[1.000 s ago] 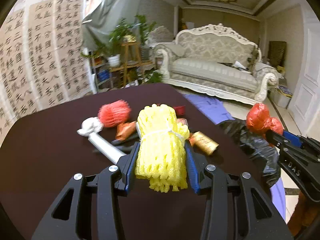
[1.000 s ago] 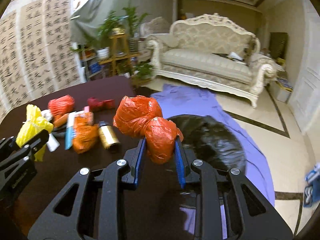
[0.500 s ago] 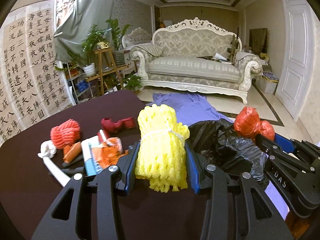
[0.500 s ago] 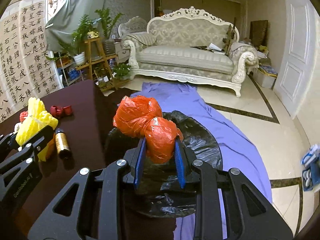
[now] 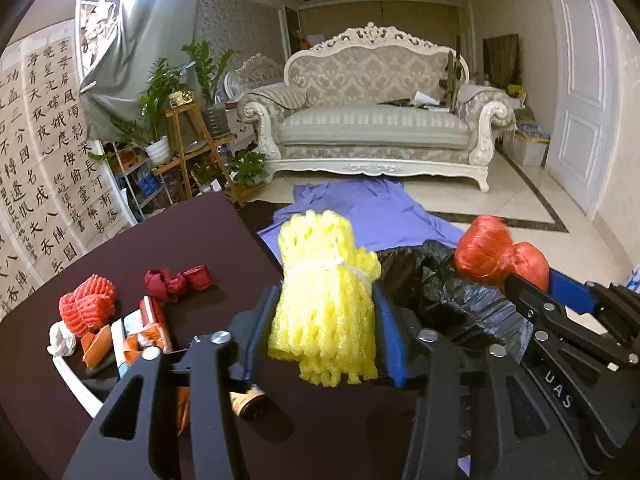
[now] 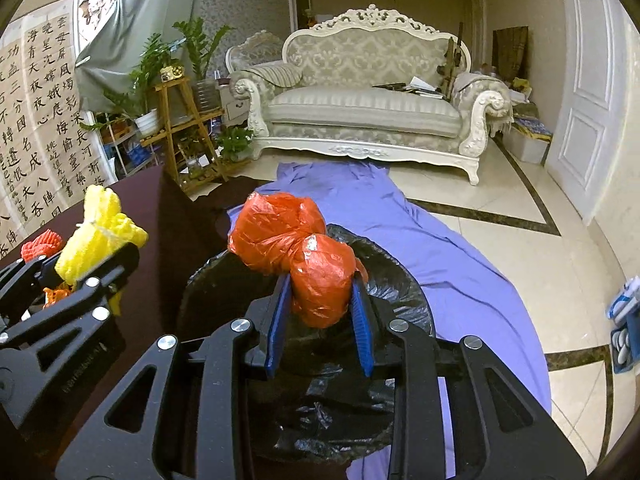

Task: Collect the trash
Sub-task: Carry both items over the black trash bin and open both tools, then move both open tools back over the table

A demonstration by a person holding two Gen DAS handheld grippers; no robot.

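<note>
A yellow foam-net bundle [image 5: 320, 248] stands upright between the blue pads of my left gripper [image 5: 324, 298]. The jaws are opening, but both pads still touch the bundle. It hangs over the edge of the dark table [image 5: 180, 240], beside a black trash bag [image 5: 452, 292]. My right gripper [image 6: 320, 280] carries a crumpled red plastic bag [image 6: 288, 236] right above the black trash bag's open mouth [image 6: 396, 292]. These jaws are opening too, with the pads still against the red plastic. In the left wrist view the right gripper [image 5: 528, 280] is at the right.
Loose litter lies on the table's left: a red foam net [image 5: 86, 304], a dark red wrapper [image 5: 176, 280], orange packets [image 5: 148, 332], white tissue [image 5: 60, 340] and a small brown bottle [image 5: 248, 400]. A purple cloth [image 6: 440, 248] covers the floor before a sofa [image 5: 372, 128].
Both grippers have carried their loads to the right, off the table litter and toward the black bag. The red bag is now over the bag's mouth. The jaws stand slightly wider.
</note>
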